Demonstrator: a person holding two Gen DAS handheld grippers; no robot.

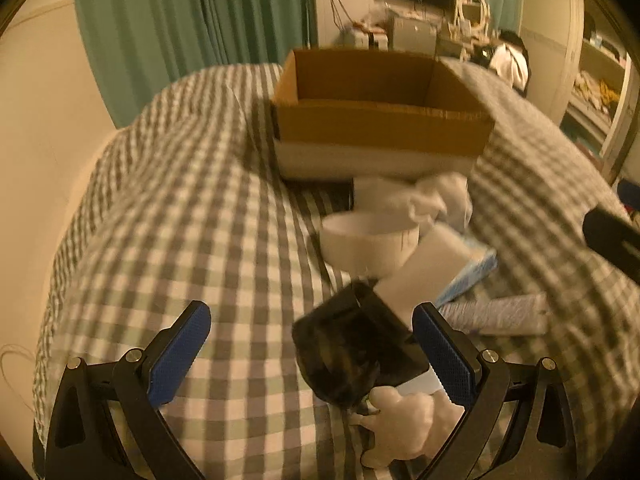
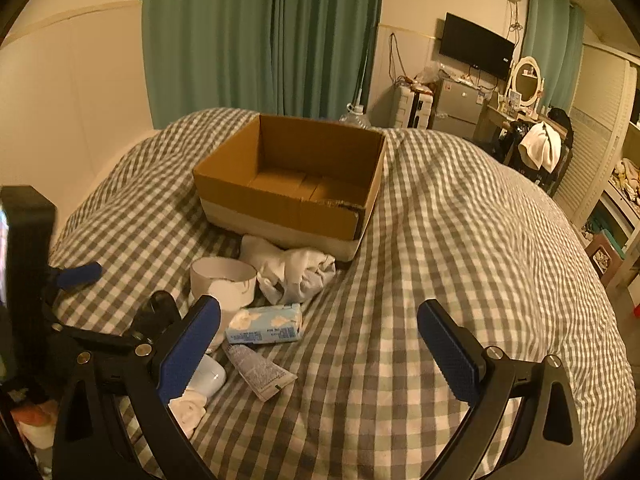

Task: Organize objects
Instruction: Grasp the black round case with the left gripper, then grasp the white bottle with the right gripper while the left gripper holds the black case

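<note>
A bed covered in a grey-and-white checked blanket (image 2: 440,240) holds a small heap of household things to be sorted. Nearest, the left gripper (image 1: 312,356) is spread wide and holds nothing, though a dark, blurred object (image 1: 352,360) sits between its fingers, close against the right one. It looks like a black pouch or case; I cannot tell which. The right gripper (image 2: 320,344) is also spread wide and empty, above bare blanket. Just beyond lie a crumpled tube (image 2: 260,372), a pale blue packet (image 2: 266,326), a white cup (image 2: 224,282) and bunched white cloth (image 2: 292,270). Farthest, an open cardboard box (image 2: 292,184) stands apparently empty. The step in hand seems to be picking the first item — the left gripper needs to centre on the dark object, close, then carry it to the box.
</note>
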